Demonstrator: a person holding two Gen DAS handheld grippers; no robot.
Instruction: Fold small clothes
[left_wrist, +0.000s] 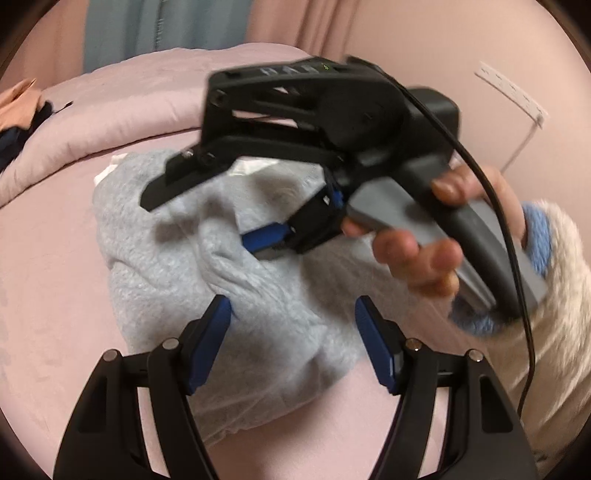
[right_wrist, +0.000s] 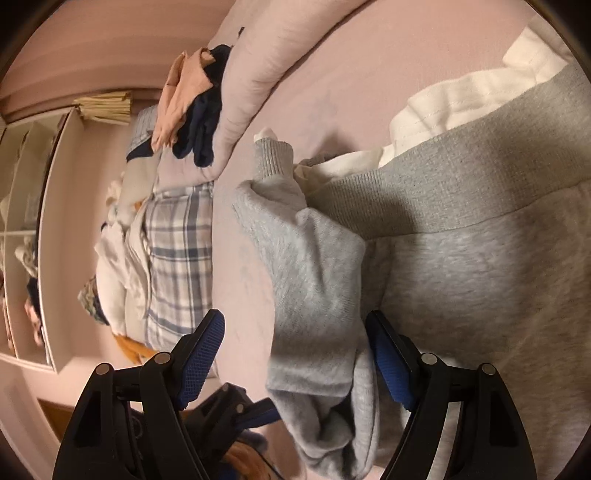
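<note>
A grey sweatshirt (left_wrist: 229, 280) with a white lining lies bunched on the pink bed. My left gripper (left_wrist: 293, 314) is open just above its near part, fingers apart on either side of a fold. My right gripper (left_wrist: 207, 210) shows side-on in the left wrist view, held by a hand, jaws apart over the cloth. In the right wrist view the right gripper (right_wrist: 295, 328) is open, with the grey sleeve (right_wrist: 314, 266) lying between its fingers. The sleeve's ribbed cuff (right_wrist: 271, 155) points away. The sweatshirt body (right_wrist: 480, 258) fills the right side.
A rolled pink duvet (left_wrist: 122, 110) lines the far edge of the bed. Peach and navy clothes (right_wrist: 192, 99) lie on it. A plaid garment and white clothes (right_wrist: 173, 251) are piled at the bed's end. A shelf unit (right_wrist: 37, 221) stands beyond.
</note>
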